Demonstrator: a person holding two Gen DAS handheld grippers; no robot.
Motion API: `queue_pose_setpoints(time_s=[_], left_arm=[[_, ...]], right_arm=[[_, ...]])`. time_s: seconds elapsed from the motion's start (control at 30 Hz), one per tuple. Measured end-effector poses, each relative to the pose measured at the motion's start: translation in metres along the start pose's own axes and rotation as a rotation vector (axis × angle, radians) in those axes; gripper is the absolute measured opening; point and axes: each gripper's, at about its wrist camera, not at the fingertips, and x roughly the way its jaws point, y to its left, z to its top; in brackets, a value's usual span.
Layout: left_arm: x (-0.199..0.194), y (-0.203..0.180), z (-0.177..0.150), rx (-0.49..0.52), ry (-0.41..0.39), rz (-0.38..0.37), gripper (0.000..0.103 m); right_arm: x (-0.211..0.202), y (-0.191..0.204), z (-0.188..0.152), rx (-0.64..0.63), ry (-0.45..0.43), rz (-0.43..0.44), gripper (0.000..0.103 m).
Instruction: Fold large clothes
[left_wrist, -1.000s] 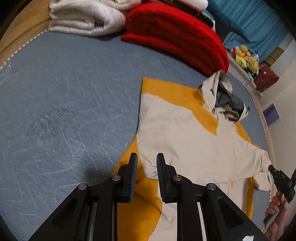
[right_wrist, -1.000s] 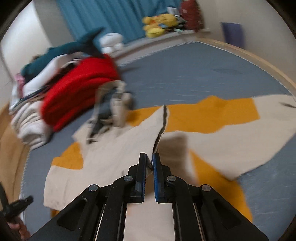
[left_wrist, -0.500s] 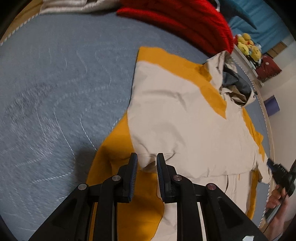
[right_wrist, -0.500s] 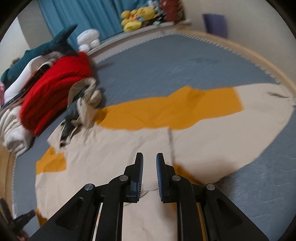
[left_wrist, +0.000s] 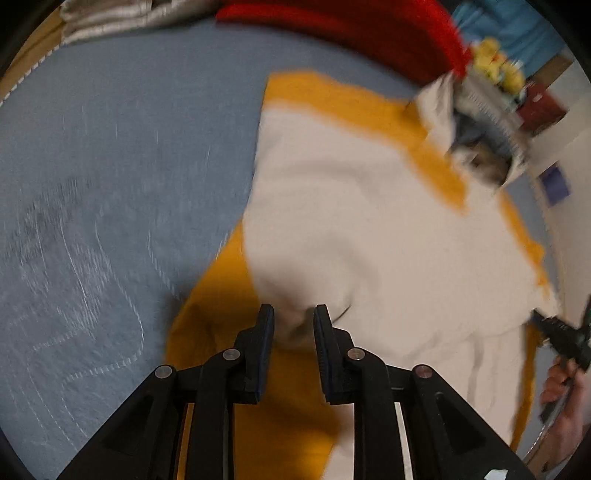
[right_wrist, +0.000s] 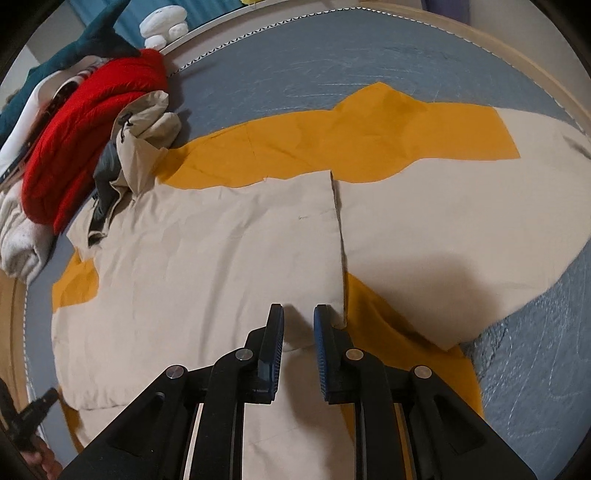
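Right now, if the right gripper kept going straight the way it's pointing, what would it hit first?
Most likely the beige-and-orange hooded jacket spread on the grey-blue quilted mat. The right gripper points steeply down at its folded beige panel, jaws slightly apart with nothing between them. Depth is hard to judge.

No text, label, brand, number or sign can be read in either view; the left wrist view is blurred, and nothing printed is seen on the clothes or the bedding
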Motion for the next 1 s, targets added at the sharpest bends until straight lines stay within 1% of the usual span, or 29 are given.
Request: queue_pose_setpoints(time_s=[0.03,0.1,0.17,0.23,0.37,0.43,0.53,0.57,0.6,0.67,0.83,1.0], left_arm=[[0.004,0.000,-0.003,0.002,0.016,0.022,0.020],[-0.005,-0.008,-0.003,0.018,-0.006,0.043,0.020],[-0.022,-0.019,-0.002,0.049,-0.048,0.038,0.020],[-0.038,-0.030,-0.003,0.078,-0.090,0.031,0.020],[-0.062,-0.055,-0.011,0.141,-0.167,0.029,0.020],[-0.075,-0.070,-0.019,0.183,-0.203,0.018,0.020],[-0.097,-0.091,-0.035,0.239,-0.264,0.004,0.020],[-0.097,-0.098,-0.035,0.246,-0.274,0.000,0.020],[-0.104,-0.106,-0.036,0.251,-0.294,-0.012,0.020],[-0.111,-0.114,-0.038,0.250,-0.318,-0.027,0.020],[-0.131,-0.126,-0.047,0.230,-0.377,-0.047,0.021],[-0.139,-0.138,-0.061,0.253,-0.416,-0.032,0.021]], right_arm=[[0.002,-0.003,0.000,0.005,0.011,-0.017,0.018],[0.000,-0.012,0.002,0.034,0.011,-0.053,0.018],[-0.007,-0.019,0.005,0.066,0.004,-0.051,0.018],[-0.021,-0.021,0.009,0.071,-0.032,-0.054,0.018],[-0.060,-0.017,0.018,0.017,-0.130,-0.080,0.020],[-0.080,-0.014,0.021,-0.007,-0.176,-0.091,0.023],[-0.113,-0.011,0.026,-0.033,-0.252,-0.094,0.033],[-0.125,-0.009,0.027,-0.042,-0.278,-0.092,0.041],[-0.134,-0.009,0.027,-0.051,-0.296,-0.091,0.051],[-0.150,-0.007,0.025,-0.076,-0.326,-0.094,0.063],[-0.173,-0.020,0.018,-0.092,-0.345,-0.072,0.064],[-0.193,-0.059,0.017,-0.076,-0.373,-0.093,0.064]])
